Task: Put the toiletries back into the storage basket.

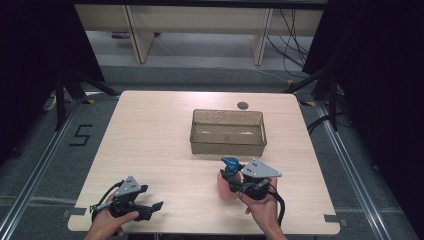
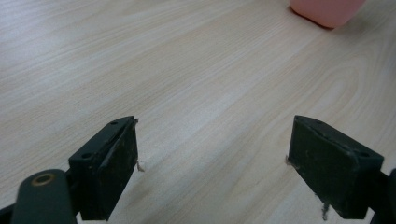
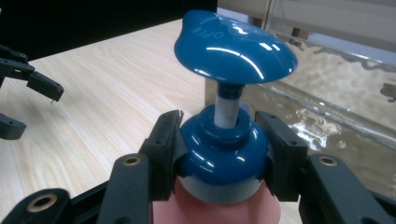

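Right gripper view shows us our right gripper [image 3: 224, 154] pinching the blue collar of the pink pump bottle [image 3: 219, 205], which stands on the wooden table [image 1: 150, 140] just before the clear bin [image 1: 228, 132]. We judge the grasp made, the lift into that bin left. Our left gripper [image 2: 212, 163] rests spread, empty. Dark curtains flank a grey floor.

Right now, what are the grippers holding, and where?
The right hand-held gripper clamps the pink pump bottle by its blue collar; the left hand-held gripper is empty.
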Demonstrator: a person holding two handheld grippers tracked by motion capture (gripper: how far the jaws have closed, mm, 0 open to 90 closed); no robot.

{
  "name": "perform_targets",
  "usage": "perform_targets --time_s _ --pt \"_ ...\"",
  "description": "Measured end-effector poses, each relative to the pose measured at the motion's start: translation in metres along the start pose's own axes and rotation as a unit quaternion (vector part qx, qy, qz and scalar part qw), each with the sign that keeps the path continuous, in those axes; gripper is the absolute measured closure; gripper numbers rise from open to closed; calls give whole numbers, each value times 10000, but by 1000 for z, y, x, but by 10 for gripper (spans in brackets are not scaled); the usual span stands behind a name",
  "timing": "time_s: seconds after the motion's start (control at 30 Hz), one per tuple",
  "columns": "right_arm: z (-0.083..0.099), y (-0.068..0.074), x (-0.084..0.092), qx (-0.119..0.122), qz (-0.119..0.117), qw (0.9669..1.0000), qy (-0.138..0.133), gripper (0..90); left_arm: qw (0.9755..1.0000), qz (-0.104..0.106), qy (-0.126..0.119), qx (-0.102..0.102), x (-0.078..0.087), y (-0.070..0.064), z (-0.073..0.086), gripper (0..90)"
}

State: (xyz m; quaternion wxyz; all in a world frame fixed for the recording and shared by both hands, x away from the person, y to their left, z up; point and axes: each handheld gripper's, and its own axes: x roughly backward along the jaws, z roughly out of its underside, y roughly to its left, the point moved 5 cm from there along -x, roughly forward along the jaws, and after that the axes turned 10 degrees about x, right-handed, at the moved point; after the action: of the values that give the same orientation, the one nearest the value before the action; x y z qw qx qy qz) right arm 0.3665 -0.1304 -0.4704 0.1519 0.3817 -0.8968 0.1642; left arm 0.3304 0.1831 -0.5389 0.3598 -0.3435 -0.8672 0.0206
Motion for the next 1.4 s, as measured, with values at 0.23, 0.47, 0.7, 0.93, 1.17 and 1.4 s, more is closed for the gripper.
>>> perform_targets --time_s 0.23,0.47,0.7,0.93,1.17,1.4 --pt "-14 -7 10 -101 98 9998 -161 532 9999 -53 82 -51 3 3 2 152" --pt "-21 -16 10 -82 175 9996 -186 533 10000 -32 62 31 1 3 2 152" --pt "-32 -24 12 -162 176 9995 -186 532 10000 -23 48 73 2 3 2 152" --pt "-42 -33 14 -213 187 9995 -156 533 9999 -16 36 100 1 3 2 152" --pt "-52 -44 16 -140 211 9994 -240 532 10000 -17 36 87 1 3 2 152" --pt "-65 -55 18 -199 304 9988 -330 533 9999 -11 34 100 1 3 2 152"
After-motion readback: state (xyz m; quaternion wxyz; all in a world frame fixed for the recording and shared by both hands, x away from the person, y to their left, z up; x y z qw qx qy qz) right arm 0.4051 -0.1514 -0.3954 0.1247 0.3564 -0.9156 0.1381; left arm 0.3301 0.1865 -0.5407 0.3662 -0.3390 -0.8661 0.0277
